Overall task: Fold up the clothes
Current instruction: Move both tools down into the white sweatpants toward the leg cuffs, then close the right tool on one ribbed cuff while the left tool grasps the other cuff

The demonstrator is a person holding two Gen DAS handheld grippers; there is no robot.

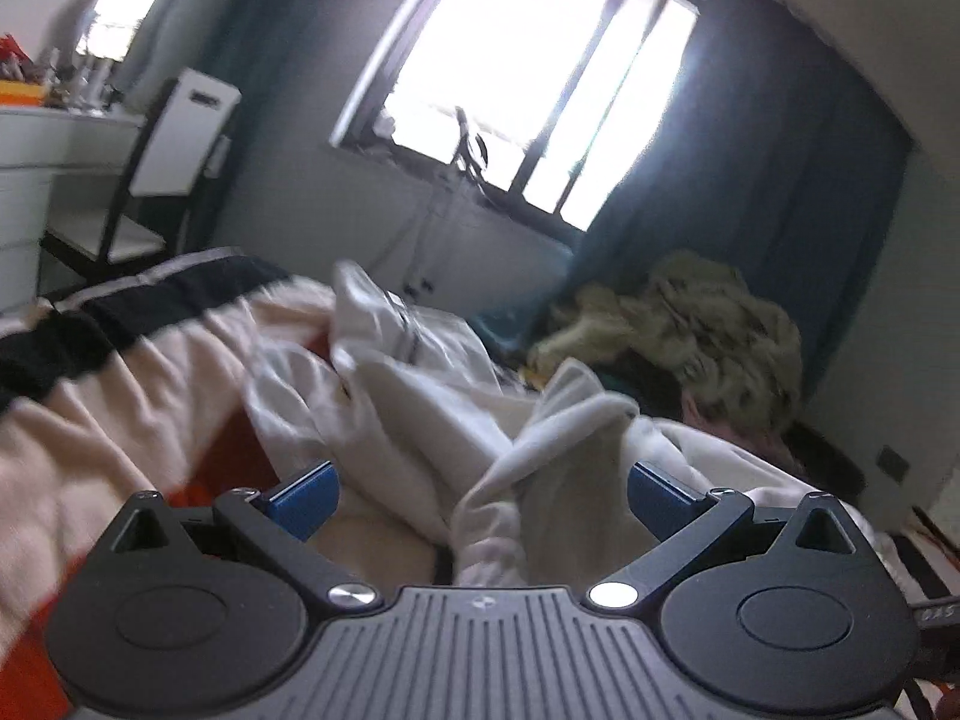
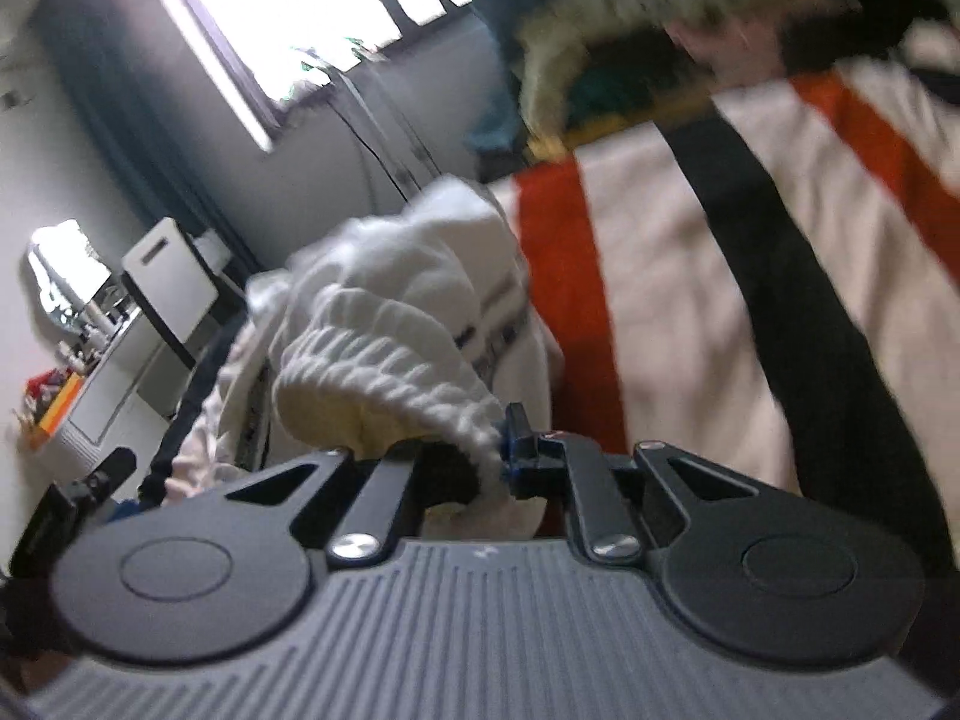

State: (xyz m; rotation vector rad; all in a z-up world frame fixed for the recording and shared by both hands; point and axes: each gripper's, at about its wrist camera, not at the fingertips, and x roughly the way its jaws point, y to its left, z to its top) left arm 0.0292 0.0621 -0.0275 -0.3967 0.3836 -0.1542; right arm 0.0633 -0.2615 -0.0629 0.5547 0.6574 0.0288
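On the striped bed, a white garment is pinched at its ribbed cuff by the right gripper; its length is trailed between the spread left gripper fingers.

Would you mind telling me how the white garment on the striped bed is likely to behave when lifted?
The white garment will probably be floppy: it lies in soft, twisted folds. It looks fairly thick, so likely not slippery; the right gripper is shut on its ribbed cuff, which bunches. Lifted by one point, the rest would likely hang and drag across the striped blanket.
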